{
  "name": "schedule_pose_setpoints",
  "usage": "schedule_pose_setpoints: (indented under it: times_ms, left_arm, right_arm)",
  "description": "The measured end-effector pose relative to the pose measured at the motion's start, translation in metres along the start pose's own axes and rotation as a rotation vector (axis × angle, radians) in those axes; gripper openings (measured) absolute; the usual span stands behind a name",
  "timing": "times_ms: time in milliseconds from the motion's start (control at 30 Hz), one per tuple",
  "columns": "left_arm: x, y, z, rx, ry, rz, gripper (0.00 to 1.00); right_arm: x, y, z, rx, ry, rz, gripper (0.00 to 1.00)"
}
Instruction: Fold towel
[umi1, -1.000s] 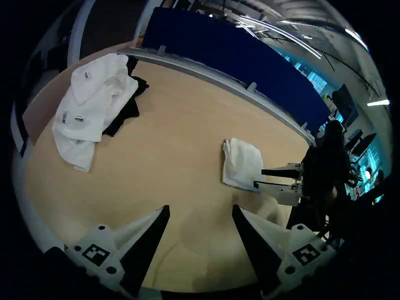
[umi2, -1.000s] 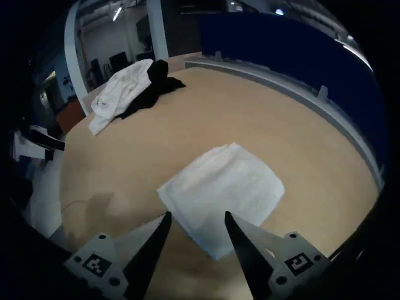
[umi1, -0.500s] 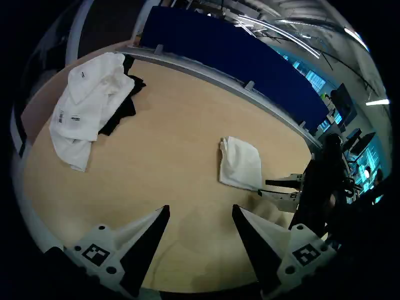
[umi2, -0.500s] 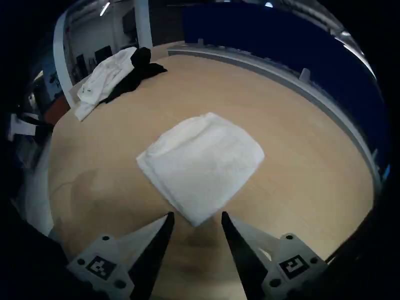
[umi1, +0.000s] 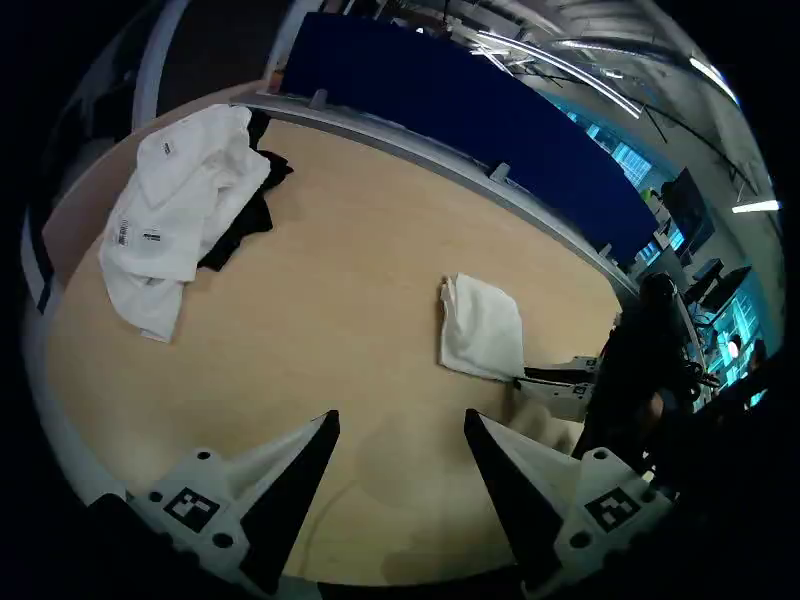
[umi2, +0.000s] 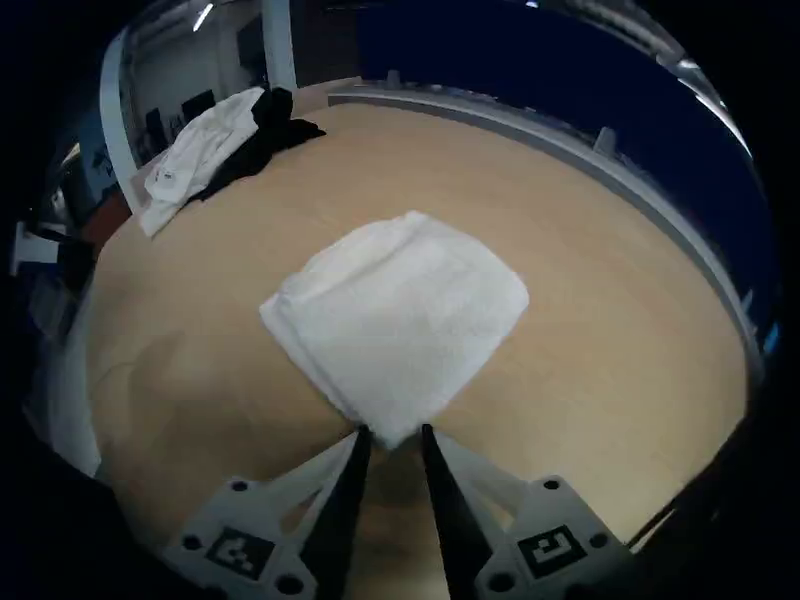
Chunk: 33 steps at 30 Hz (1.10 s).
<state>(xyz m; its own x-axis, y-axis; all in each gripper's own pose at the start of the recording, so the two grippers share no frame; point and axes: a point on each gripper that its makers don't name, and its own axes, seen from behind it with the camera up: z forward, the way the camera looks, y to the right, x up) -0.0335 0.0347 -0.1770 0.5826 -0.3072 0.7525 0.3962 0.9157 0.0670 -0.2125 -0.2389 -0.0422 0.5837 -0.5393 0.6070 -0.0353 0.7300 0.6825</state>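
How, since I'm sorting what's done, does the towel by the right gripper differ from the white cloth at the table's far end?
The towel is folded flat and neat; the white cloth lies in a crumpled heap. The towel sits alone, its corner between the right gripper's fingertips; the white cloth drapes over a black garment, far from it. Both are white and lie on the table.

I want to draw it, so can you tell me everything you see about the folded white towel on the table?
The towel is white, soft-looking cloth, folded into a thick, roughly square pad with layered edges along one side. It lies flat on the wooden table, apart from the pile of clothes. Its nearest corner sits between the fingers of the right hand-held gripper; whether they pinch it, I cannot tell.
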Motion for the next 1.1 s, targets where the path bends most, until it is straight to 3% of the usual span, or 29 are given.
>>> schedule_pose_setpoints:
  times_ms: [267, 567, 767, 1100]
  left_arm:
    - [0.001, -0.001, 0.001, 0.0, 0.0, 0.001, 0.92]
    - [0.005, 0.001, 0.002, -0.005, 0.001, 0.002, 0.92]
    - [0.013, 0.006, 0.002, -0.021, 0.015, 0.007, 0.92]
    - [0.034, 0.024, 0.004, -0.057, 0.052, 0.032, 0.92]
  right_arm:
    - [0.002, 0.002, 0.0, -0.013, 0.003, 0.001, 0.06]
    - [0.025, 0.004, -0.013, -0.011, 0.058, -0.001, 0.04]
    - [0.07, 0.01, -0.039, -0.014, 0.139, -0.004, 0.04]
    - [0.149, 0.023, -0.099, -0.008, 0.271, 0.0, 0.04]
